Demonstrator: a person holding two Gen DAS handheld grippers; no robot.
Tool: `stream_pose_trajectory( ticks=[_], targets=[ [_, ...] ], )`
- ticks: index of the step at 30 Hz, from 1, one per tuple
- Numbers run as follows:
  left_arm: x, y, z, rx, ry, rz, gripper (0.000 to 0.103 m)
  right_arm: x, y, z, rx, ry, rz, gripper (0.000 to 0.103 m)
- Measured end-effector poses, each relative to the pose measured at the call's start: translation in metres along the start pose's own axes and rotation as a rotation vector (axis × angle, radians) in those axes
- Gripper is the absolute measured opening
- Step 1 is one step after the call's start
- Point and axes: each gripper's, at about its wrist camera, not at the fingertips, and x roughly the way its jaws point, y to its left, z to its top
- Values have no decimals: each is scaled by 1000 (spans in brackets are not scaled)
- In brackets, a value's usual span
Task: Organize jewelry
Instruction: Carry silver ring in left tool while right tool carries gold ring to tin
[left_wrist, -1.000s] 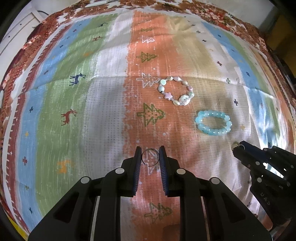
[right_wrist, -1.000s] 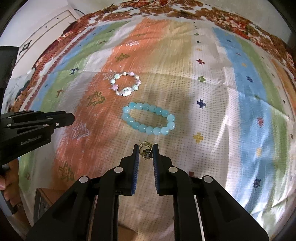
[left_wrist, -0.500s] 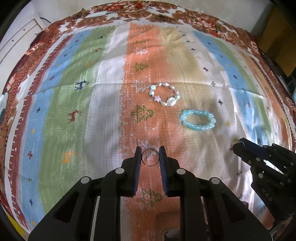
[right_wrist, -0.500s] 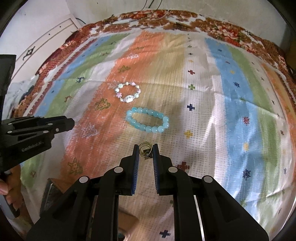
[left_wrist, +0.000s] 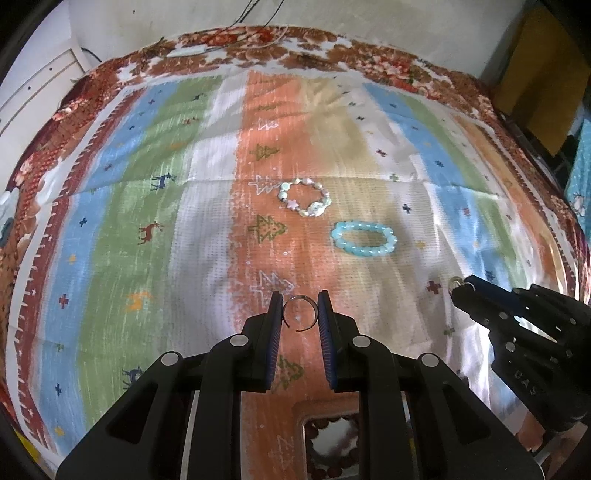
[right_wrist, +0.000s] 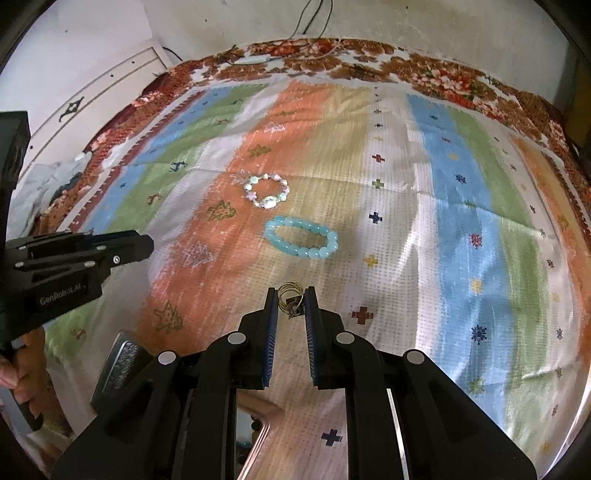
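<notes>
My left gripper (left_wrist: 300, 314) is shut on a thin silver open ring (left_wrist: 300, 297), held above the striped cloth. My right gripper (right_wrist: 291, 306) is shut on a small gold wire ring (right_wrist: 289, 292), also held above the cloth; it shows at the right of the left wrist view (left_wrist: 466, 288). A pale shell-bead bracelet (left_wrist: 303, 198) and a light blue bead bracelet (left_wrist: 364, 238) lie on the cloth ahead of both grippers. They also show in the right wrist view: the shell-bead bracelet (right_wrist: 266, 191), the blue bracelet (right_wrist: 301, 242).
A wooden box (left_wrist: 301, 419) with dark beads inside sits below the left gripper near the bottom edge; its rim shows in the right wrist view (right_wrist: 264, 410). A dark lid (right_wrist: 120, 363) lies at lower left. The cloth (left_wrist: 207, 236) covers a bed with white furniture at the left.
Both grippers have risen and drawn back from the cloth with their rings held. The bracelets look smaller and farther, and the wooden box has come into view below.
</notes>
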Motion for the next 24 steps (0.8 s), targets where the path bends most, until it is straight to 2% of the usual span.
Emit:
stream_pose_trajectory(
  ticks=[7,24],
  targets=[
    [-20,-8,-16,24,-46,-19,19,-20,9,-9,-21,-49,17,15],
    [-50,-18,-51,73,-114,-49,19,-45,24,-39,-62,-92,59,15]
  ],
)
